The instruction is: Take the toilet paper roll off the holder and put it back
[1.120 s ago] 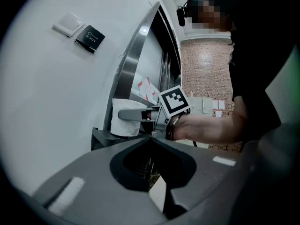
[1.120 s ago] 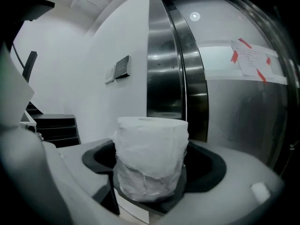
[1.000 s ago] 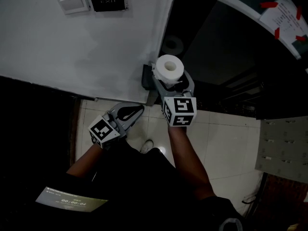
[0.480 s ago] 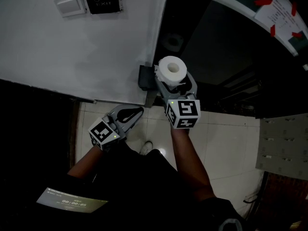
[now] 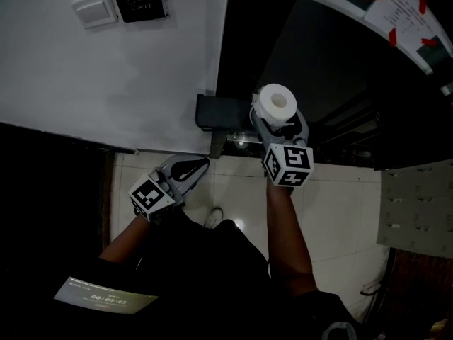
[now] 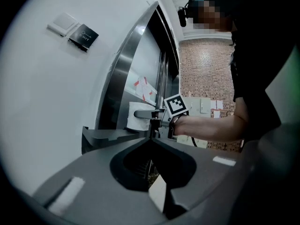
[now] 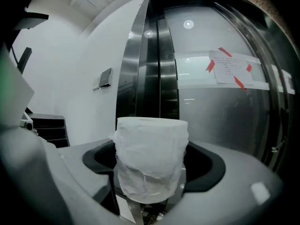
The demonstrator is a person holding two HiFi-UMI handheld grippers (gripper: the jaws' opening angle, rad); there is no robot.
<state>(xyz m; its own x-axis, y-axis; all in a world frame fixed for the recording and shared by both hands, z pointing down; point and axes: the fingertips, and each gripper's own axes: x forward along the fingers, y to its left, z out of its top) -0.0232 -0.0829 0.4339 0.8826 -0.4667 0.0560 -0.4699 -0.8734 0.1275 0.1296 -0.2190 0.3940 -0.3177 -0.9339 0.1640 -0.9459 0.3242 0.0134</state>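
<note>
The white toilet paper roll (image 5: 277, 103) stands upright between the jaws of my right gripper (image 5: 277, 116), which is shut on it. It is held in the air to the right of the dark grey holder (image 5: 218, 113) on the wall corner, apart from it. In the right gripper view the roll (image 7: 151, 158) fills the gap between the jaws. My left gripper (image 5: 190, 168) hangs lower left of the holder, shut and empty. The left gripper view shows the holder (image 6: 108, 136) with the roll (image 6: 138, 116) beyond it.
A white wall carries a switch plate (image 5: 94, 9) and a black exit plate (image 5: 140, 0). Dark steel lift doors (image 5: 333, 69) with a taped notice (image 5: 400, 13) stand to the right. Below are pale floor tiles (image 5: 333, 204) and the person's shoe (image 5: 216, 216).
My right gripper has carried the roll to the right, off and away from the holder, whose dark body now shows bare. The left gripper has stayed put.
</note>
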